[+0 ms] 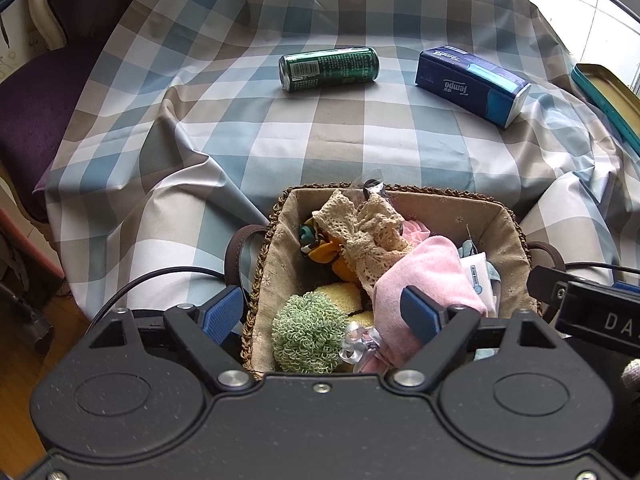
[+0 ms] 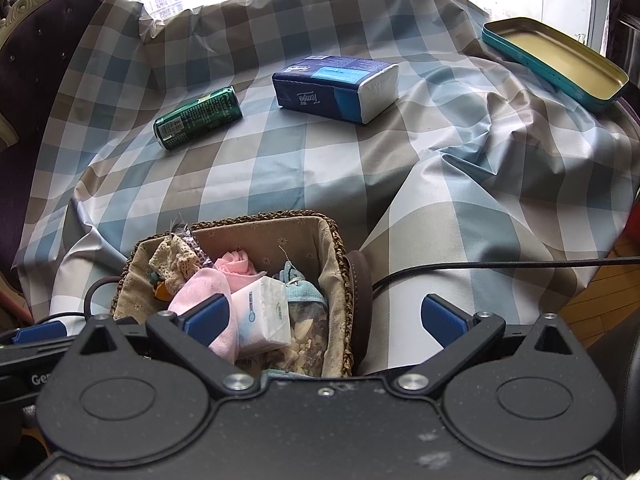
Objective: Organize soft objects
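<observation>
On the left of the checked tablecloth [image 1: 320, 132] a green drink can [image 1: 329, 68] lies on its side, well apart from the dark-blue Tempo tissue pack [image 1: 472, 84] to its right. Further right, at the table's edge, an open teal tin [image 2: 556, 60] rests with its gold inside facing up.

At the near edge stands the woven basket [image 1: 516, 236] with a cloth lining and brown handles, and the soft objects are inside it. From its left side to its right lie a green looped scrubber [image 1: 308, 332], a yellow sponge [image 1: 340, 296], a cream lace piece [image 1: 368, 236], a pink cloth [image 1: 424, 276], a small white tissue packet [image 2: 264, 316] and a light-blue cloth [image 2: 304, 288].

The left gripper [image 1: 324, 310] hangs over the basket with its jaws spread wide; its right pad lies against the pink cloth, but nothing is pinched. The right gripper [image 2: 324, 316] is likewise spread apart and empty, with one finger above the basket and the other above the tablecloth.
</observation>
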`<state>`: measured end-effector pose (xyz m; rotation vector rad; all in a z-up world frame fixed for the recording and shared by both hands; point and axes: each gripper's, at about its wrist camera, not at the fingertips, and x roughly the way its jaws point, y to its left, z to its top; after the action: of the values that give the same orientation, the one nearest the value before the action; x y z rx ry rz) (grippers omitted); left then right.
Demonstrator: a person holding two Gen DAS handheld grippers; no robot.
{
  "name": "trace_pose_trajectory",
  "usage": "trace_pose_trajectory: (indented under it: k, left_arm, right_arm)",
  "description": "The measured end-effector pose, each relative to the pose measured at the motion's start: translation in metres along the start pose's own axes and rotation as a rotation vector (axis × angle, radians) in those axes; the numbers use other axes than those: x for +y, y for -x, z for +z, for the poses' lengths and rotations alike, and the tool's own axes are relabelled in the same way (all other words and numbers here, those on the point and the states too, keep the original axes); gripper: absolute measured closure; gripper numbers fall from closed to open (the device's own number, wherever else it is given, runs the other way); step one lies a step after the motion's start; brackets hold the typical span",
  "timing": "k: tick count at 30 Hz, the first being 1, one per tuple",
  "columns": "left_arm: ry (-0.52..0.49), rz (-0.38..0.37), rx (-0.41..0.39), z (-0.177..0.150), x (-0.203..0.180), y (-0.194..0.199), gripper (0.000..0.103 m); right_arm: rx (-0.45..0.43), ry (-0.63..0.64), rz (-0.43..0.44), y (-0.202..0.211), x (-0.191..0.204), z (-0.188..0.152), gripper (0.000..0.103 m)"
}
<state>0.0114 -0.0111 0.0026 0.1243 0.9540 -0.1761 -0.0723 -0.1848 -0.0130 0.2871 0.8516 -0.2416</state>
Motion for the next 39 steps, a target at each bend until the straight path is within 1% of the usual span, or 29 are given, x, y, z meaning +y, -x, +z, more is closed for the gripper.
trace_pose_trajectory:
  k: [8,16,39]
  left_arm:
    - [0.006,-0.004,0.001,-0.0002,-0.0003,0.0010,0.019]
    - [-0.007,-0.008,0.001,-0.0019,-0.0020,0.0006,0.019]
    - [0.012,-0.008,0.021,-0.0037,-0.0005,-0.0031,0.019]
  right_arm:
    - [0.020,0.002,-0.001,-0.0034,-0.0003,-0.0003,0.000]
    - [0.027,0.001,-0.003,-0.0041,-0.0004,-0.0012,0.000]
    - [0.048,-0.002,0.003,-0.0080,-0.0003,-0.0041,0.000]
